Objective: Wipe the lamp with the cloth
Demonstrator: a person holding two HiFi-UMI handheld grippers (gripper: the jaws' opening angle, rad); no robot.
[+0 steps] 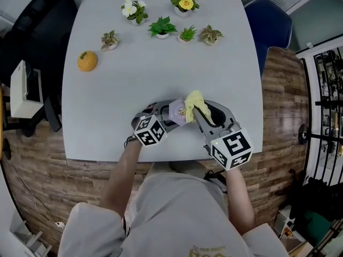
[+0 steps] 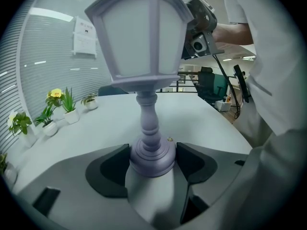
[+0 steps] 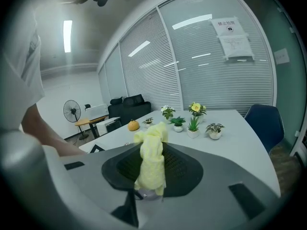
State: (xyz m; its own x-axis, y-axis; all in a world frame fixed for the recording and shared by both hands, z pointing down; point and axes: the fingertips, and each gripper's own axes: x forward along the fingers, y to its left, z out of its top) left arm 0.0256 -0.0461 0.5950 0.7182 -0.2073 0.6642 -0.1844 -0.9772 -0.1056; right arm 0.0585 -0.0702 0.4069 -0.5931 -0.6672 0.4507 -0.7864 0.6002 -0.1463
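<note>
A lavender lantern-shaped lamp stands upright near the front edge of the grey table. In the left gripper view its round base sits between the two dark pads, which touch it on either side, so my left gripper is shut on the base. The lantern head rises above. My right gripper is shut on a bunched yellow cloth, held at the lamp's top right. In the right gripper view the cloth hangs between the shut jaws and hides the lamp.
Several small potted plants line the table's far side, with an orange pumpkin-like ornament at the far left. A blue chair stands at the right corner, black chairs and a white device to the left.
</note>
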